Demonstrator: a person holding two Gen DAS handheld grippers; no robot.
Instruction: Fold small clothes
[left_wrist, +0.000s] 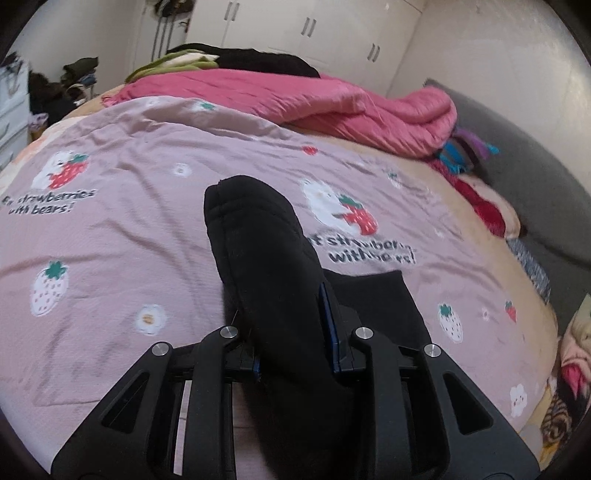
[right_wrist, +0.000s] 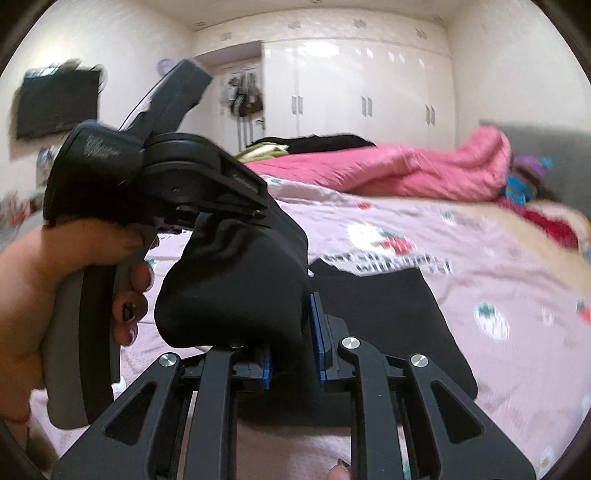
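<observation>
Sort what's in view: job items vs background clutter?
Job:
- black fabric garment, gripped by left gripper and right gripper
- pink strawberry-print bedsheet, the work surface

Lying about:
- bright pink quilted comforter
- dark clothes pile
- white glossy wardrobe

Pink quilt (left_wrist: 369, 110) on strawberry bedsheet (left_wrist: 147, 229); white wardrobe (right_wrist: 362, 88).

The black garment (left_wrist: 266, 258) hides the left jaws' tips (bed lettering (right_wrist: 388, 264) blurs).
</observation>
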